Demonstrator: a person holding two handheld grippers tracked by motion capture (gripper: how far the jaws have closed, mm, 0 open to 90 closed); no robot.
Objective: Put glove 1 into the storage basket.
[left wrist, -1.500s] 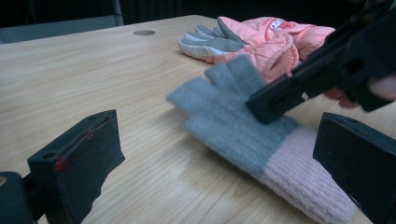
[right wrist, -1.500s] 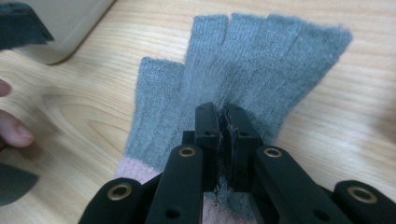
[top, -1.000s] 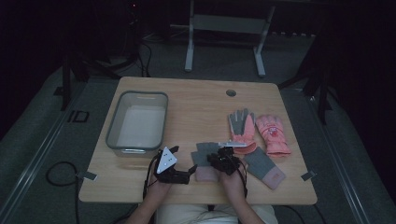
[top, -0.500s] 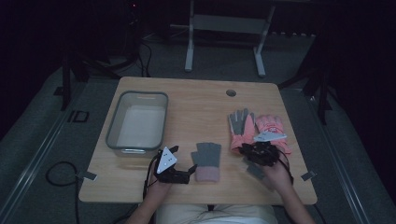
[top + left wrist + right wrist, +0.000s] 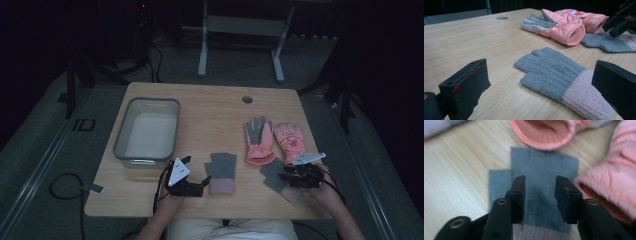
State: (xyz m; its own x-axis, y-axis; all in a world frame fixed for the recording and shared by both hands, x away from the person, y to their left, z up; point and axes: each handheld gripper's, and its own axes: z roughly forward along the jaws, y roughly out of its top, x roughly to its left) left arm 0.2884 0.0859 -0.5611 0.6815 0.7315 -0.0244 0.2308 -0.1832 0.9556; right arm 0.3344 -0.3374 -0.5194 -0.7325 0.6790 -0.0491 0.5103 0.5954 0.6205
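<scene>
- Now the right gripper (image 5: 292, 176) hangs over the second grey glove (image 5: 541, 195) at the table's (image 5: 210, 107) right front; its jaws have just been opening, a gap shows between them, and the glove lies flat below, not pinched.
- That glove lies just below the cuffs of two pink gloves (image 5: 274, 141), its fingers beside them.
- Left gripper (image 5: 200, 185) rests at the front edge, jaws spread wide and released, with the first grey glove (image 5: 559, 77) lying flat ahead of them, pink cuff nearest.
- Clear bin (image 5: 120, 145) sits at the table's left, well apart from the gloves.
</scene>
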